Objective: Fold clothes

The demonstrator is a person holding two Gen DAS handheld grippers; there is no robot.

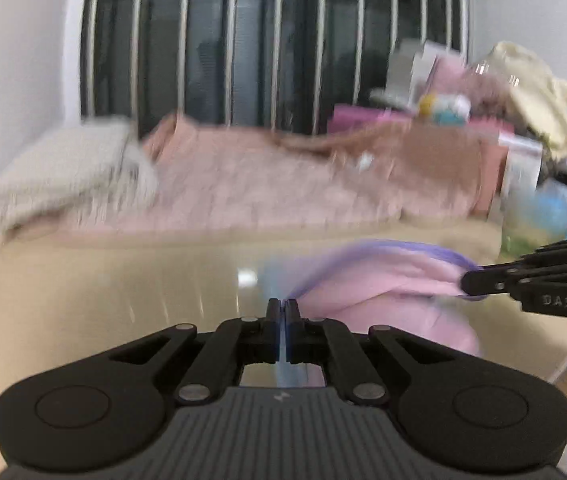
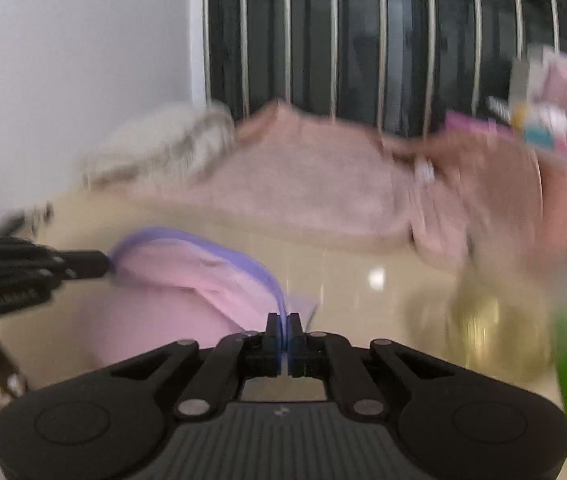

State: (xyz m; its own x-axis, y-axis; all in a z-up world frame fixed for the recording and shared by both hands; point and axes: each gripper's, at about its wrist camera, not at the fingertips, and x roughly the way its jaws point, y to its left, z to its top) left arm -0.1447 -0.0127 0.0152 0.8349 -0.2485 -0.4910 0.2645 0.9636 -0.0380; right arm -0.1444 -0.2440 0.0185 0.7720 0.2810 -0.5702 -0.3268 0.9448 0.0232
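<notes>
At the far left of the beige table [image 1: 103,292] lies a folded grey blanket [image 1: 63,176], and next to it a dusty pink blanket [image 1: 283,184] stretches along the wall under the barred window. Nearer to me, the left gripper [image 1: 282,308] has its jaws pressed together on the purple edge of a pink garment [image 1: 395,280]; a thin strip of cloth shows between the pads. The garment extends from this gripper to the right, with its purple hem as the long axis, running roughly across the table from one gripper to the other. At the other end, the right gripper [image 2: 283,322] is clamped on the same hem in the same way. So each hand holds one end, neither is nearer, and the body of the garment sags between them over the table. I judge the next fold depends on both hands carrying this edge together. The pictures are blurred, so finer detail is unclear.
</notes>
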